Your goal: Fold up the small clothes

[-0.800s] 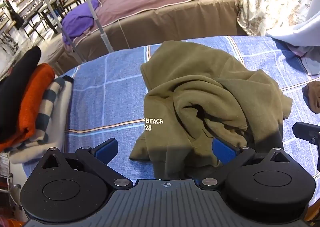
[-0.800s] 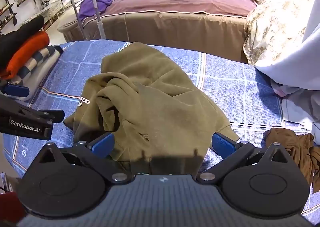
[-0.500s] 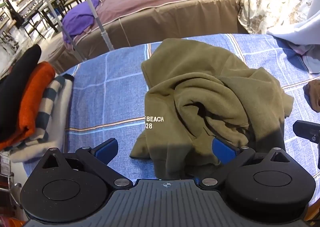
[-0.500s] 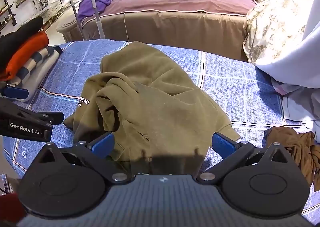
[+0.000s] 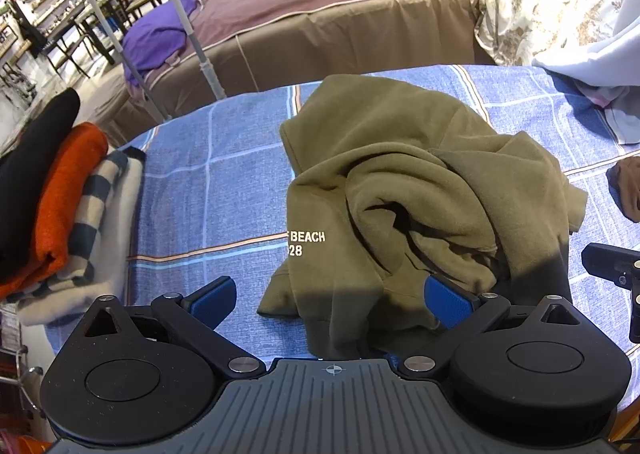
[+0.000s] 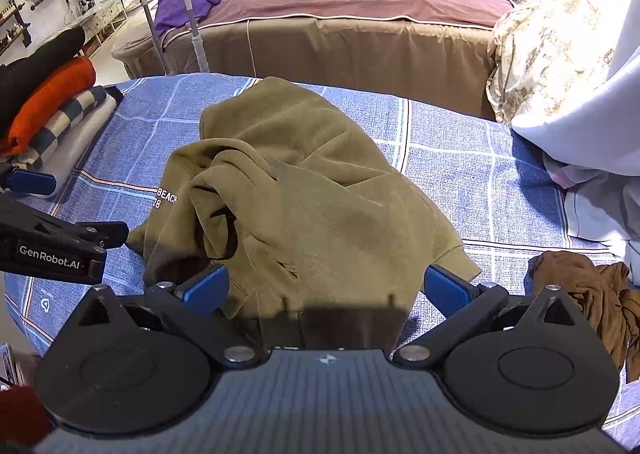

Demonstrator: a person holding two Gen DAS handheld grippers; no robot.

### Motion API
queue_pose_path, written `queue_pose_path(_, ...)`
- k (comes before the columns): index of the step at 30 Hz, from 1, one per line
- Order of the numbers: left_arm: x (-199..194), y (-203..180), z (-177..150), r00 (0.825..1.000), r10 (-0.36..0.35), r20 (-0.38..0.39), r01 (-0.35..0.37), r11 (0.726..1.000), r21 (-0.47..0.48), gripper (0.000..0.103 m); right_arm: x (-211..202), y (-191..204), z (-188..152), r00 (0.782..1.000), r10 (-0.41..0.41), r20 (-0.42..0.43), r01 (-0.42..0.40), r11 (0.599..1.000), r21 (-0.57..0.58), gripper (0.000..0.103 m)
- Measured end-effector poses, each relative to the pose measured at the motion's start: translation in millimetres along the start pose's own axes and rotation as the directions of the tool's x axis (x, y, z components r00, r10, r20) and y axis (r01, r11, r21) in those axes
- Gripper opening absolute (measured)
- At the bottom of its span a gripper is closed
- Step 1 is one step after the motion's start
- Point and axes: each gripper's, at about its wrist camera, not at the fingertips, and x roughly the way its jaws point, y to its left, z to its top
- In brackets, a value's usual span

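A crumpled olive-green fleece sweatshirt (image 5: 420,198) with white lettering lies bunched on the blue checked cloth (image 5: 208,206) that covers the table, straight ahead of both tongs. The left gripper (image 5: 331,296) points steeply down with its blue-padded jaws spread as wide as they go; nothing is held, though the near hem of the sweatshirt lies between them and its right pad sits over the fabric. The right gripper (image 6: 326,288) is just as wide open and empty, its pads standing over either side of the sweatshirt's near edge. Left of the left gripper is a stack of folded clothes (image 5: 60,206): black, orange and a grey-striped cream piece. Right of the right gripper lies a crumpled brown garment (image 6: 592,298), and farther right a heap of pale bedding (image 6: 592,158).
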Motion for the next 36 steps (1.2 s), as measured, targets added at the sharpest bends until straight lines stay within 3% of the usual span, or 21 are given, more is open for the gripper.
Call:
queue_pose_path(15, -0.6, 1.1, -0.1, 0.999, -0.036, 0.022, 0.036, 0.999, -0.019, 0.103, -0.8, 0.9, -1.8, 1.000, -0.001, 0.004, 0.001, 1.000, 0.006, 0.103)
queue_pose_path(28, 1.5, 0.7, -2.4, 1.000, -0.016, 0.008, 0.016, 1.000, -0.010, 0.103, -0.9, 1.2, -4.6, 1.000, 0.012, 0.016, -0.013, 1.000, 0.028, 0.103)
queue_pose_path(33, 1.7, 2.0, -2.4, 0.999, -0.034, 0.009, 0.034, 0.999, -0.026, 0.103, -3.6, -2.4, -6.7, 0.999, 0.022, 0.049, -0.025, 0.998, 0.058, 0.103)
queue_pose_path(36, 0.8, 2.1, -2.3, 0.999, -0.030, 0.030, 0.031, 0.999, -0.029, 0.103, -9.1, -6.6, -9.4, 0.993, 0.042, 0.113, -0.052, 0.995, 0.090, 0.103)
